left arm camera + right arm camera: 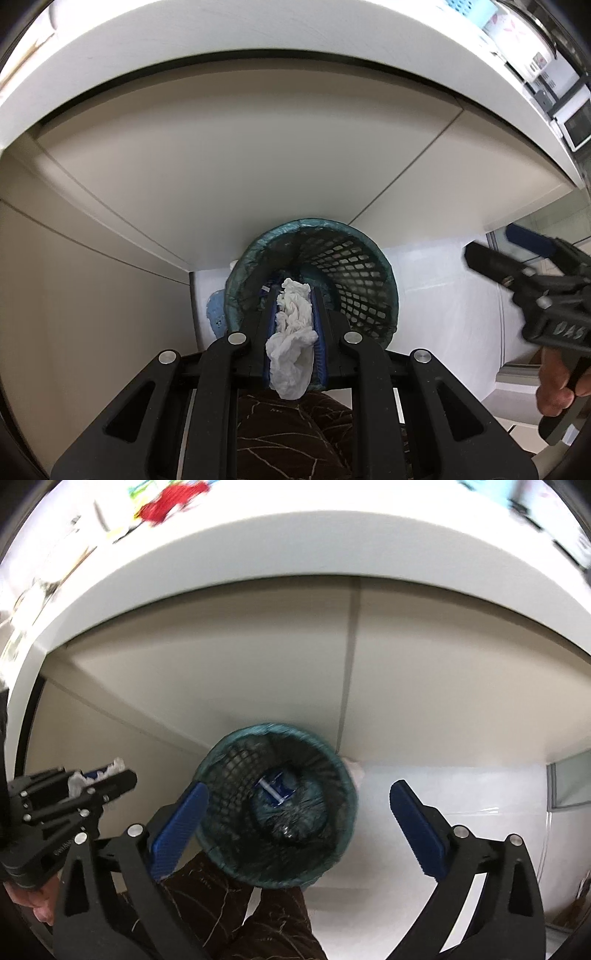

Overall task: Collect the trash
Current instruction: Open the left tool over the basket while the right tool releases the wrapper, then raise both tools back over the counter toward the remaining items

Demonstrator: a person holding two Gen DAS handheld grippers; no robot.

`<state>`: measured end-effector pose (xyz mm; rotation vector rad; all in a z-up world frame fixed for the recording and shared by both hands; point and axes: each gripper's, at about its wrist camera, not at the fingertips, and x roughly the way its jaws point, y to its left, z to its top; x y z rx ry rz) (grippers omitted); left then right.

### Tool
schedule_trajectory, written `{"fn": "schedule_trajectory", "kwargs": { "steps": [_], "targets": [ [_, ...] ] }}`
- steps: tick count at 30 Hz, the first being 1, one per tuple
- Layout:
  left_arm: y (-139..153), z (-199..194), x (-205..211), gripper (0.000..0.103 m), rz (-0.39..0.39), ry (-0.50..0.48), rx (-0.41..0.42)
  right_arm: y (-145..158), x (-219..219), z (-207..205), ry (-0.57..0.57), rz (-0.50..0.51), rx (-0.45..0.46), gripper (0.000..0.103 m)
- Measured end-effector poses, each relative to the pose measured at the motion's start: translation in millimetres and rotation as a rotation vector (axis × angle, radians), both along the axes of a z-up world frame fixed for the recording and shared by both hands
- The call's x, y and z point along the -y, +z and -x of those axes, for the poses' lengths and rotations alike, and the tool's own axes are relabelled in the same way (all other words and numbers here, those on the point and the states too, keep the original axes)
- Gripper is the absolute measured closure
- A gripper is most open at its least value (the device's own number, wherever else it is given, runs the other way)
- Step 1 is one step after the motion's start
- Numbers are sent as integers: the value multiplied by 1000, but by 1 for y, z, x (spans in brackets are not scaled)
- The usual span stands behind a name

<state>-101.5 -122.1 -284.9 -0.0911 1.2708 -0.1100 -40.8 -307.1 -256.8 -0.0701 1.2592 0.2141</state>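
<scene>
step: drop-off over wastebasket (pixel 275 805) | left gripper (pixel 295 295) clamps crumpled tissue (pixel 291 332) | right gripper (pixel 299 812) spread wide, empty | next: likely release tissue above basket mouth

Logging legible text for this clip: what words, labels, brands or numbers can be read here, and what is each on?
"DAS": raised letters on the black body of the right gripper, left wrist view; further letters are cut off.
Boxes and labels on the shelf: too small to read.
Blue packet in the mesh wastebasket: print blurred, unreadable.
Lettering on the left gripper body: blurred.
</scene>
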Motion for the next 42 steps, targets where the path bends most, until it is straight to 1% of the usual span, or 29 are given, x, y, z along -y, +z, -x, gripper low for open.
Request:
{"fn": "schedule_trajectory", "kwargs": {
  "steps": [5,8,11,13,15,17,18,19,20,22,23,25,30,32,34,36,38,39,42],
  "targets": [
    [-13,-4,21,84,-11,-60,-10,14,25,4,-53,8,31,8],
    [-17,-6,33,83,-10,-90,-14,18,38,6,-83,8,39,8],
    [-19,-7,43,77,-12,-120,-16,18,48,6,-107,15,36,8],
    [-21,-8,49,68,-14,-131,-16,18,51,7,-116,20,34,8],
    [-21,-8,51,63,-10,-134,-13,20,54,8,-119,22,38,8],
    [-20,-7,52,54,-8,-132,-10,21,56,9,-120,25,40,8],
    [-19,-7,52,47,-8,-129,-6,22,56,9,-122,26,40,8],
    [-18,-7,52,43,-3,-126,-1,22,57,9,-123,26,40,8],
    [-17,-7,53,42,0,-124,2,23,57,8,-124,26,42,8],
    [-16,-7,53,34,-4,-119,10,25,59,9,-124,27,44,8],
    [-14,-7,53,32,-3,-116,15,26,59,9,-123,26,44,8],
    [-8,-6,51,24,3,-107,25,27,59,8,-122,25,48,8],
    [2,-6,46,8,-8,-80,39,31,59,7,-119,21,56,8],
    [12,-4,40,6,1,-57,64,34,60,6,-116,14,64,8],
    [23,-3,34,6,-1,-44,79,42,60,5,-116,14,76,8],
    [34,-4,30,6,-6,-40,91,53,60,3,-109,23,93,8],
    [54,-2,24,6,-22,-27,126,66,59,1,-103,30,114,8],
    [59,-2,22,6,-29,-23,134,73,58,0,-99,37,125,8],
    [81,-5,11,6,-29,7,161,96,55,-4,-86,45,158,8]
  ]
}}
